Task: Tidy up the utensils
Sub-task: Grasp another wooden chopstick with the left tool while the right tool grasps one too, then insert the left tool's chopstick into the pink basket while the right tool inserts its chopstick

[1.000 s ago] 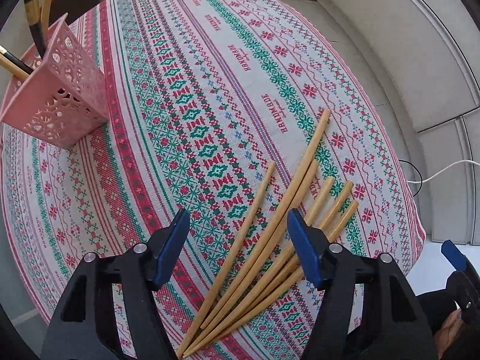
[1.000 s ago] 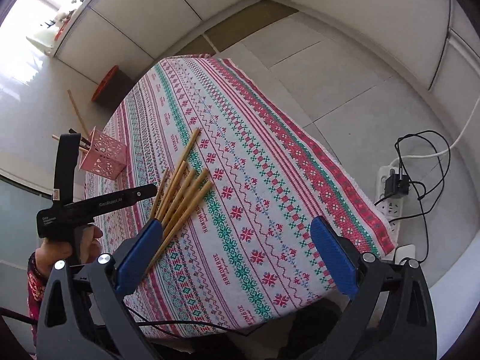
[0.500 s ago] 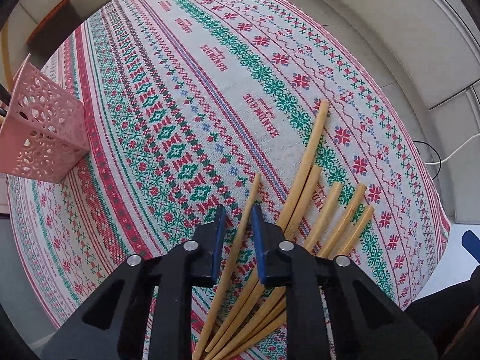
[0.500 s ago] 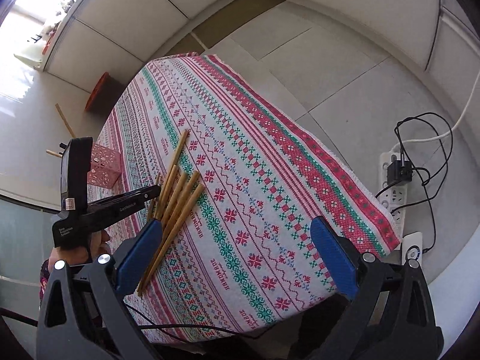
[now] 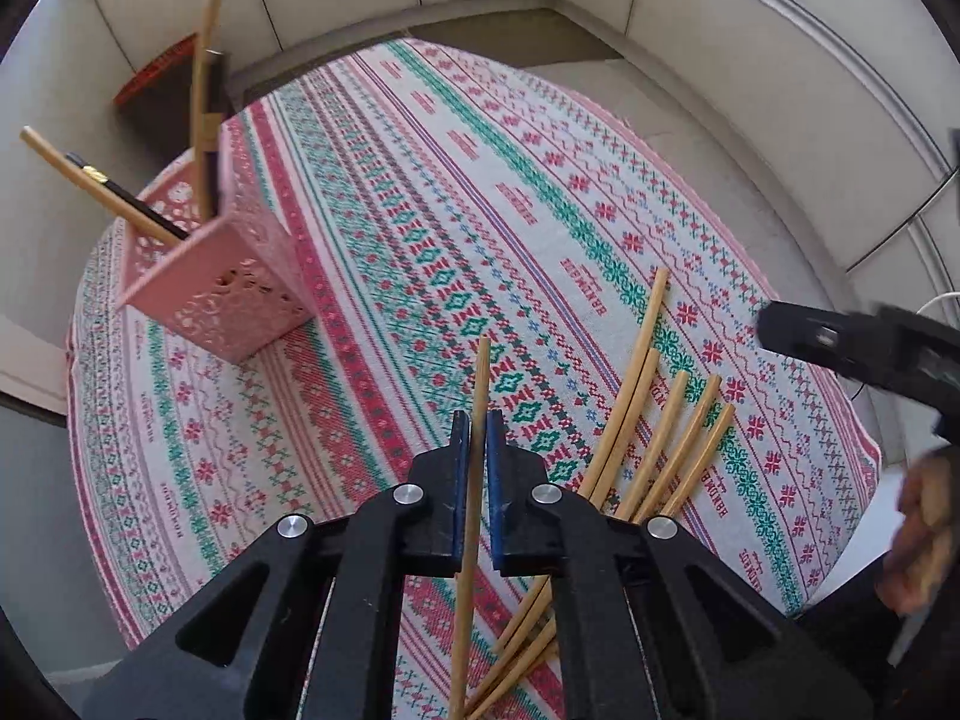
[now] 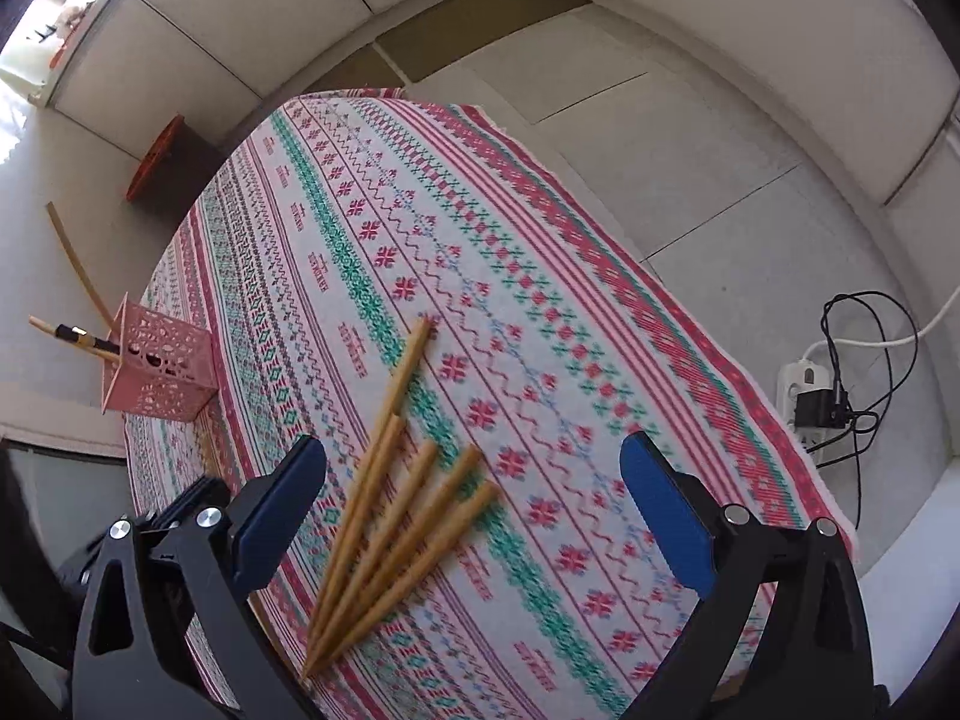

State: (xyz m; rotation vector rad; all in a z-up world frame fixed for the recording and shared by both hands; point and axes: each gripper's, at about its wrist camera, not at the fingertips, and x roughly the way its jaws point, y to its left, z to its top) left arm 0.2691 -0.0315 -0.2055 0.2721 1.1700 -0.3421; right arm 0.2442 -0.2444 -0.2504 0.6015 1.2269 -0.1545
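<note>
My left gripper (image 5: 478, 420) is shut on one wooden chopstick (image 5: 480, 381) and holds it lifted above the patterned tablecloth (image 5: 420, 210). Several more wooden chopsticks (image 5: 648, 420) lie fanned on the cloth to its right; they also show in the right wrist view (image 6: 396, 516). A pink perforated holder (image 5: 222, 294) with a few sticks in it stands at the left; it also shows in the right wrist view (image 6: 159, 369). My right gripper (image 6: 474, 510) is open and empty, hovering over the fanned chopsticks.
The table's right edge drops to a tiled floor (image 6: 720, 210). A power strip with cables (image 6: 822, 402) lies on the floor at right. An orange-rimmed dark object (image 6: 159, 165) stands beyond the table's far end.
My left gripper closed on the leftmost chopstick and lifted it off the cloth. My right gripper has moved in closer over the remaining chopsticks.
</note>
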